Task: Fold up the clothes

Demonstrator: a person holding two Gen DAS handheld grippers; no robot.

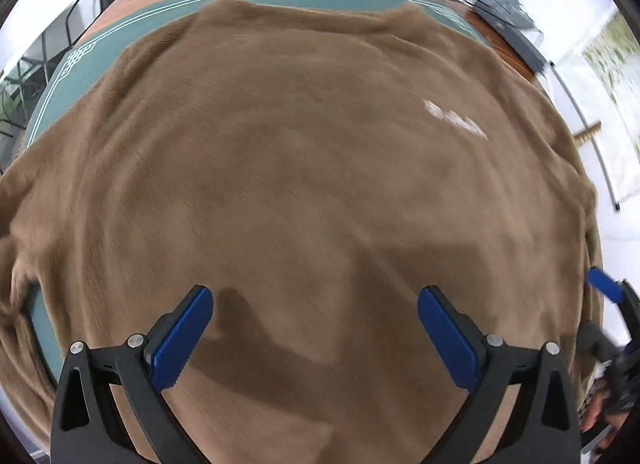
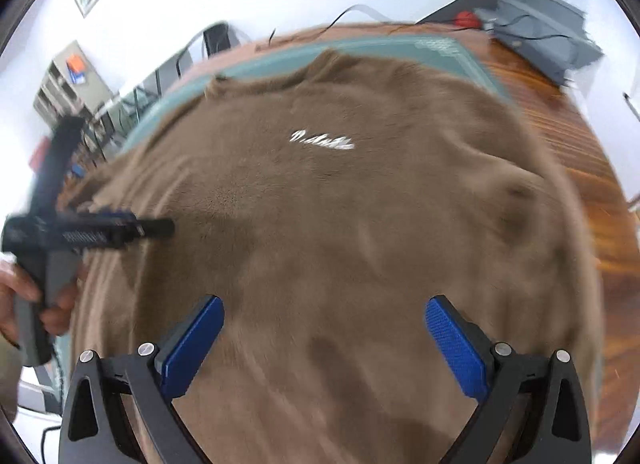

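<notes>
I see the brown sweater [image 1: 304,167] spread flat on the surface [image 2: 560,103], covering a teal mat [image 1: 100,63]. Both the left hand-held gripper [image 1: 314,328] and right hand-held gripper [image 2: 324,340] hover wide open, holding nothing. The fabric looks soft and limp, so I judge a hem or sleeve edge the best grasp.

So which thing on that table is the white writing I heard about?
A big brown sweater covers the green mat. The white writing sits on its chest below the collar, the only pale mark on the brown cloth.
</notes>
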